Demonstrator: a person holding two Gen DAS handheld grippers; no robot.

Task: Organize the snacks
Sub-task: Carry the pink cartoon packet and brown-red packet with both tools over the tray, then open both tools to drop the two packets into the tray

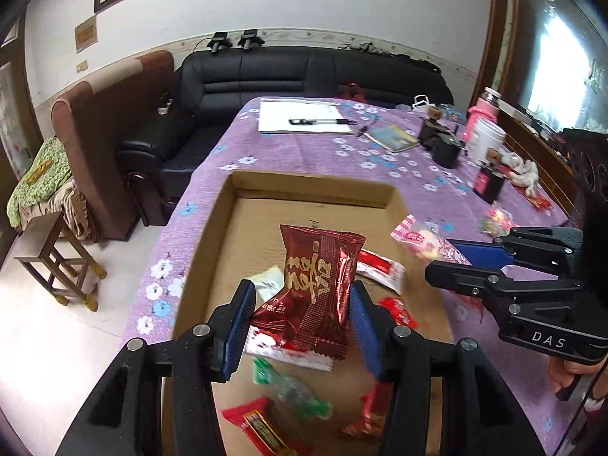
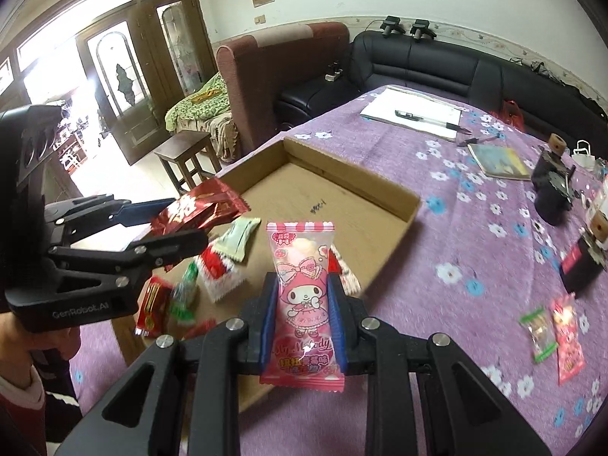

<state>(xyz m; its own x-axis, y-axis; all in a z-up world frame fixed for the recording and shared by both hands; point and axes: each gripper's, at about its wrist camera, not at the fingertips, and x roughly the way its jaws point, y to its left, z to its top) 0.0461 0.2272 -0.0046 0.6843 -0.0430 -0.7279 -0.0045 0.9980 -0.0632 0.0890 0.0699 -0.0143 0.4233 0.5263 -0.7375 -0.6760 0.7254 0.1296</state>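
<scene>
A dark red snack packet (image 1: 317, 285) with gold lettering hangs between the blue pads of my left gripper (image 1: 302, 296), which is shut on it above the shallow cardboard box (image 1: 315, 190). My right gripper (image 2: 303, 304) is shut on a pink My Melody candy packet (image 2: 303, 288), held over the box's right edge (image 2: 395, 235). In the left wrist view the right gripper (image 1: 452, 256) and its pink packet (image 1: 420, 239) come in from the right. In the right wrist view the left gripper (image 2: 186, 224) and its red packet (image 2: 201, 209) show at the left. Several wrapped snacks (image 1: 288, 387) lie in the box.
Two loose snack packets (image 2: 554, 330) lie on the purple flowered tablecloth (image 2: 456, 277) to the right of the box. Farther back are a paper pad with a pen (image 1: 304, 117), a booklet (image 1: 391, 138), dark small devices (image 1: 442, 140) and a white cup (image 1: 484, 140). A wooden stool (image 1: 57, 262) stands left of the table.
</scene>
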